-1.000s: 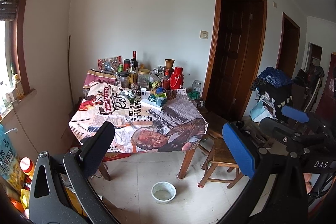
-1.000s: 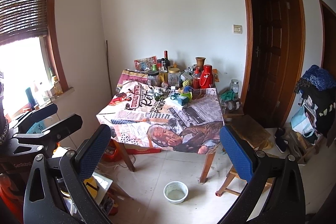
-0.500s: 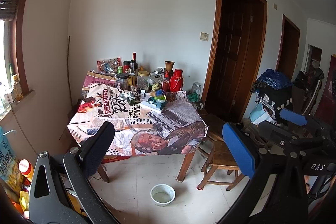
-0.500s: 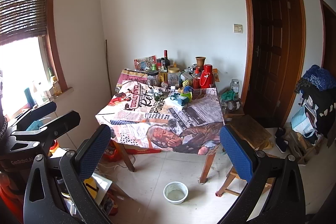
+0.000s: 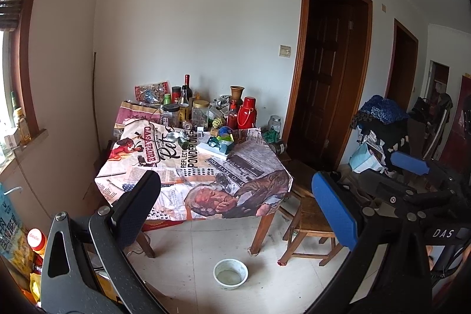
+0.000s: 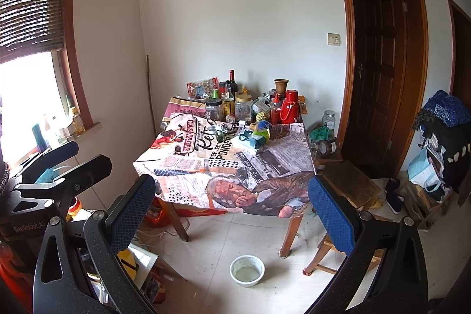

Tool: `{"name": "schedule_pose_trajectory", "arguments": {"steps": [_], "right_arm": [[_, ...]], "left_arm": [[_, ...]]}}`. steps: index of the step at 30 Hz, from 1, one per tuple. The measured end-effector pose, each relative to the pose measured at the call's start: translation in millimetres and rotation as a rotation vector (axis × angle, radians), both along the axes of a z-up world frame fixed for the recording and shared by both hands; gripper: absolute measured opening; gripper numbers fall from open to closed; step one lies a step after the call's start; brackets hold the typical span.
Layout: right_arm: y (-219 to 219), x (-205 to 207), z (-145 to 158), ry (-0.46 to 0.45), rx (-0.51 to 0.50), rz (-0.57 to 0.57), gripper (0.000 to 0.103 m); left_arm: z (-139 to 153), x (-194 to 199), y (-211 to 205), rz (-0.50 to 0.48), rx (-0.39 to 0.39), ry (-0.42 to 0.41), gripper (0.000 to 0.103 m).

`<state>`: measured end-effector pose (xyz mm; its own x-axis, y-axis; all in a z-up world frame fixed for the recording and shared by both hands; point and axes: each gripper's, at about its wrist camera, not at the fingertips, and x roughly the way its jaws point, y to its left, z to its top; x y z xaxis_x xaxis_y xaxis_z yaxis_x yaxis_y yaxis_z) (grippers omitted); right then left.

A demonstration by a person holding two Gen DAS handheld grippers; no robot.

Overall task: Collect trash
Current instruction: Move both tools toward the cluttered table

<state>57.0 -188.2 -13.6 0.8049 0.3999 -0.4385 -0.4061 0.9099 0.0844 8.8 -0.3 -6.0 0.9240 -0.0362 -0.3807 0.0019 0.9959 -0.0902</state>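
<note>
Wrappers (image 5: pixel 221 141) (crumpled, on the table (image 5: pixel 253 167)) well beyond both wide, empty jaws

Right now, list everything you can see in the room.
table: one, printed cloth, by back wall
thermos: one, red, table's rear
wine bottle: one, dark, table's rear
jars: several, clear, table's rear
crumpled wrappers: a few, green and blue, mid-table
bowl: one, white, floor
stool: one, wooden, right of table
doors: two, dark brown, right wall
left gripper: open, empty
right gripper: open, empty
</note>
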Motion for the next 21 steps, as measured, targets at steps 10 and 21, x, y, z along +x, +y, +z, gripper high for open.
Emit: {"name": "schedule_pose_trajectory", "arguments": {"steps": [10, 21], "right_arm": [[11, 1, -5, 0.009, -0.003, -0.036, 0.103], [26, 18, -8, 0.036, -0.022, -0.058, 0.103]], "left_arm": [[-2, 0, 18, -0.03, -0.009, 0.01, 0.103], [-3, 20, 29, 0.02, 0.007, -0.003, 0.103]]}}
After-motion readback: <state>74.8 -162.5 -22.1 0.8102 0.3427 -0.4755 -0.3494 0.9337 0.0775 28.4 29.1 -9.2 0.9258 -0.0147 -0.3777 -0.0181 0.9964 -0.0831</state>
